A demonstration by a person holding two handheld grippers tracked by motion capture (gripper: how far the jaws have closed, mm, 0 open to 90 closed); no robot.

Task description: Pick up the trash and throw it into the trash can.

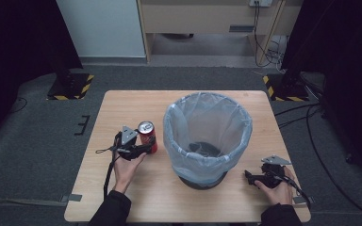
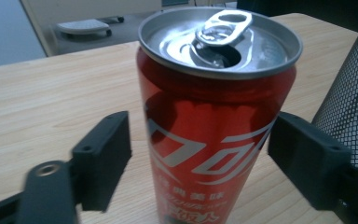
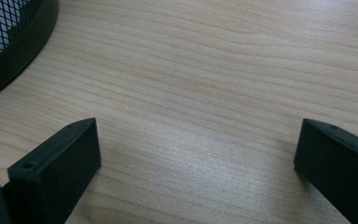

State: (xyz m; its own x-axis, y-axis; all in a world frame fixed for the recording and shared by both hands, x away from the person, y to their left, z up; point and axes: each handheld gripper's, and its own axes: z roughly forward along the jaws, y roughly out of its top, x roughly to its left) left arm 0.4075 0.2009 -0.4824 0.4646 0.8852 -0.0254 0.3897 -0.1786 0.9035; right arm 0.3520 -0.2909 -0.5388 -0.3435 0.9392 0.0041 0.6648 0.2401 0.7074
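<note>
High view: the left gripper (image 1: 147, 149) lay level on the table (image 1: 122, 197), its jaws reaching to either side of the red can (image 1: 147, 136), which stood upright just beside the lined bin (image 1: 207, 136); whether the jaws touched the can could not be told here; the right gripper (image 1: 250, 177) rested near the bin's base, well apart from the can, its jaws too small and dark to read.

Left gripper view: the can (image 2: 214, 130) stood upright between the two black jaws, nearer the right-hand one; a narrow strip of table showed between the left-hand jaw and the can wall, while contact at the other jaw could not be judged; the jaws stood partway closed, not yet clamped; the can was red with white lettering, its silver top already opened and the pull tab raised; the bin's black mesh (image 2: 354, 112) stood just behind the right-hand jaw.

Right gripper view: the jaws stood wide with bare wood (image 3: 200, 93) between them; the bin's dark rim (image 3: 14, 51) lay beyond the left-hand jaw.
</note>
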